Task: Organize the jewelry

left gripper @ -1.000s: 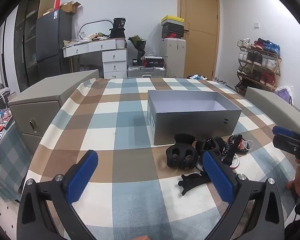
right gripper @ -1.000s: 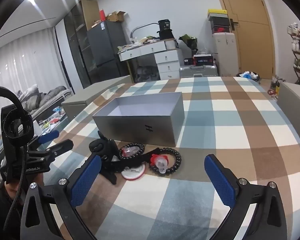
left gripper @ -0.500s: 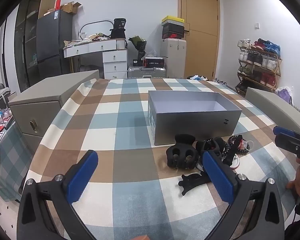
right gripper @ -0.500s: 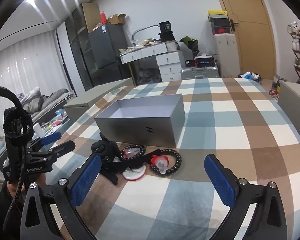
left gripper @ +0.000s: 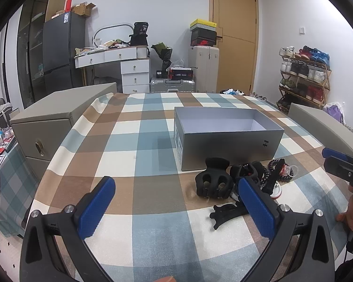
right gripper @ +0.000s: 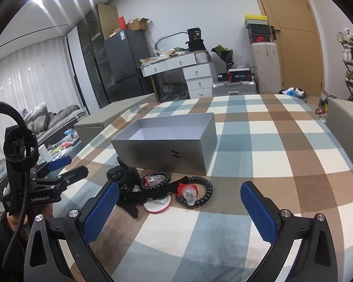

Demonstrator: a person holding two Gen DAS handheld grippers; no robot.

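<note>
Two grippers, both wide open & empty: left gripper (left gripper: 176, 202) at lower centre of its frame, right gripper (right gripper: 180, 209) likewise in its own, each hovering above the checked surface (right gripper: 282, 155) w/ nothing between the blue pads. Jewelry sits in a small heap just in front of the grey box (right gripper: 167, 145), mid-frame: a black claw clip (left gripper: 213, 179) at heap's left, a second flatter black clip (left gripper: 228, 211) nearer the camera, two dark beaded bracelets, one (right gripper: 196, 192) at the right w/ a red-and-clear bit inside its loop, other (right gripper: 155, 179) beside it, plus a round white disc w/ red rim (right gripper: 157, 204). Box is open-topped, looks empty. Judging: bracelets are light, floppy, beads round & slick, so pinch across the strand, not the loop's middle. Claw clip is stiff plastic, springy; take it by the body. Heap is tangled-ish, so lifting one piece may drag a neighbour.
</note>
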